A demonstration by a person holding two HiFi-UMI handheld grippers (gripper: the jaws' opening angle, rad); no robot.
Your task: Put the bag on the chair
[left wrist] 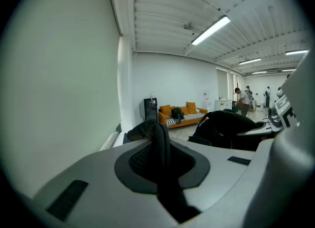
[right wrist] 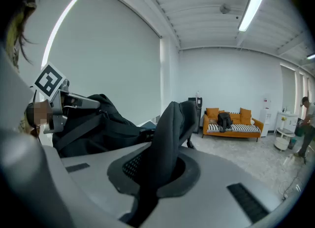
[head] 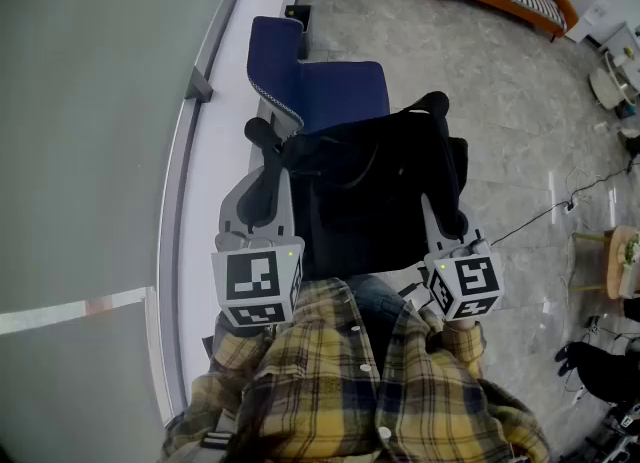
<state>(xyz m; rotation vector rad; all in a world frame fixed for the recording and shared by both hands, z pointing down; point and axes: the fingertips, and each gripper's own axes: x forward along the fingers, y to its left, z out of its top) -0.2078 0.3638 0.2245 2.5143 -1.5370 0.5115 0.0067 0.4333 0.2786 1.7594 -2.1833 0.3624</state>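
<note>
Your yellow plaid shirt (head: 350,381) fills the foreground, on the near side of the blue upholstered chair (head: 335,91).

Left of the chair run a pale green wall (head: 90,131) and a white sill (head: 215,101), close beside the backrest.

The left gripper (left wrist: 158,133) is clamped on a black fabric strap (left wrist: 161,148) that runs up between its jaws.

The black soft bag (head: 375,191) hangs between both grippers. From the head view it looks to be over the chair's near edge and not yet resting on the seat.

The right gripper (right wrist: 172,118) is likewise closed tight on a black strap (right wrist: 167,143).

You appear to be in the carrying step, with the placing to follow. Next, move both grippers forward together until the bag is over the middle of the seat. Then lower it until the seat takes the weight, and only then let go of the straps.

Keep the bag off the sill side, where room is tight.

Right of the chair the grey tiled floor (head: 500,101) is open. A thin cable (head: 540,216) trails across it, and a small wooden table (head: 612,256) stands well apart.
</note>
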